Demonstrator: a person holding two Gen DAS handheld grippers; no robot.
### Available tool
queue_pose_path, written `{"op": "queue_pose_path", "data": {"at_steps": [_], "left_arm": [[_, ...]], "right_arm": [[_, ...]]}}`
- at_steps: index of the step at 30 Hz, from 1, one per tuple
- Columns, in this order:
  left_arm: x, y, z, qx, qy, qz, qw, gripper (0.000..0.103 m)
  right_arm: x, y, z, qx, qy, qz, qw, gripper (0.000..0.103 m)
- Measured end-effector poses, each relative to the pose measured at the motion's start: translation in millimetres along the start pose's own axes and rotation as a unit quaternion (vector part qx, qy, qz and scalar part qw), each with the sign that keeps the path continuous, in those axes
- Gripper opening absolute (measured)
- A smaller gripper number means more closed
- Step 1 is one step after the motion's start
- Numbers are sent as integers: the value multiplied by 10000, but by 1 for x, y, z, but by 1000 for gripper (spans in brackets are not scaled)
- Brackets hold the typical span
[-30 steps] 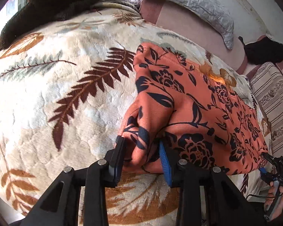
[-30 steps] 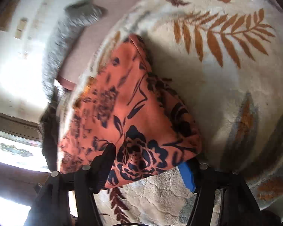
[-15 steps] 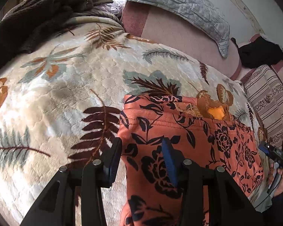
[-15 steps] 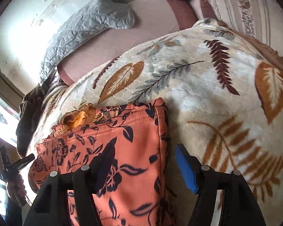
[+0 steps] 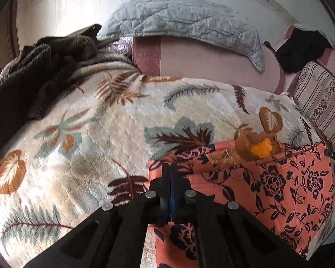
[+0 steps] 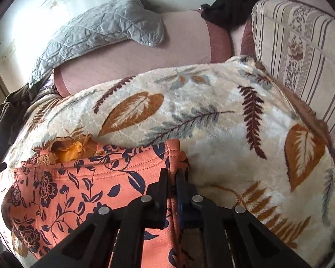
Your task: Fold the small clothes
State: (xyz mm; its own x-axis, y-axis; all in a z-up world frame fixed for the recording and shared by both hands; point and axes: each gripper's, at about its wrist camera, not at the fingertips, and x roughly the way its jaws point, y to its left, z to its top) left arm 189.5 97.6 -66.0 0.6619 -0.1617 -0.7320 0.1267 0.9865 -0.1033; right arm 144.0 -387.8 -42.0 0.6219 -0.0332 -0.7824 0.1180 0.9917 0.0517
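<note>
Orange floral garment (image 5: 268, 192) lies crosswise; left tongs (image 5: 170, 167) closed empty, right tongs (image 6: 172, 172) pinch its edge.

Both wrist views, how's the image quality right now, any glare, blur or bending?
Left wrist view: sharp, strong fisheye bend at the dark edges; daylight washes out the wall upper left, and the brown throw is too dark for detail. Right wrist view: also sharp, same curved edges, glare on the wall at left; the orange floral garment is evenly lit.
</note>
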Motion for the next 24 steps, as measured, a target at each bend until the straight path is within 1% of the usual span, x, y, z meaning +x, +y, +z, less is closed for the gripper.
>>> {"op": "queue_pose_path", "data": {"at_steps": [1, 2, 4, 5, 6, 7, 8, 9, 11, 12, 14, 15, 16, 18, 20, 24], "left_arm": [[0, 1, 4, -1, 2, 17, 10000, 0], [5, 5, 8, -99, 129, -27, 9999, 0], [13, 18, 5, -445, 486, -352, 9972, 0], [18, 25, -1, -565, 659, -486, 9950, 10], [23, 30, -7, -631, 767, -515, 9937, 27], [26, 32, -13, -642, 832, -468, 9934, 35], [30, 34, -18, -642, 894, -433, 9930, 48], [34, 35, -22, -671, 944, -470, 9922, 50], [39, 36, -26, -806, 947, -576, 9906, 50], [42, 35, -27, -789, 952, -625, 9904, 50], [50, 28, -27, -626, 1016, -534, 9914, 50], [53, 27, -28, -594, 1027, -479, 9918, 41], [55, 27, -27, -589, 1019, -489, 9918, 34], [56, 27, -24, -580, 1001, -413, 9924, 12], [52, 24, -20, -494, 915, -432, 9936, 7], [37, 15, -13, -167, 679, -322, 9970, 7]], "right_arm": [[-2, 1, 3, -41, -38, -7, 10000, 6], [-4, 2, 5, -51, -62, -5, 10000, 6], [4, 1, 4, 15, 48, 99, 9999, 6], [10, 1, 2, 10, 113, 129, 9999, 6], [16, -1, -2, 39, 187, 173, 9997, 6], [23, -4, -6, 116, 273, 248, 9993, 6], [28, -7, -10, 192, 335, 332, 9987, 7], [32, -10, -14, 282, 367, 394, 9982, 9], [36, -17, -19, 483, 381, 532, 9967, 9], [35, -20, -21, 574, 360, 601, 9959, 9], [33, -22, -22, 626, 331, 641, 9954, 10], [35, -22, -21, 628, 370, 626, 9954, 10], [38, -22, -20, 622, 433, 612, 9952, 10], [45, -23, -19, 624, 543, 556, 9950, 10], [52, -26, -18, 717, 600, 586, 9939, 10], [62, -30, -18, 832, 663, 595, 9925, 18]]}}
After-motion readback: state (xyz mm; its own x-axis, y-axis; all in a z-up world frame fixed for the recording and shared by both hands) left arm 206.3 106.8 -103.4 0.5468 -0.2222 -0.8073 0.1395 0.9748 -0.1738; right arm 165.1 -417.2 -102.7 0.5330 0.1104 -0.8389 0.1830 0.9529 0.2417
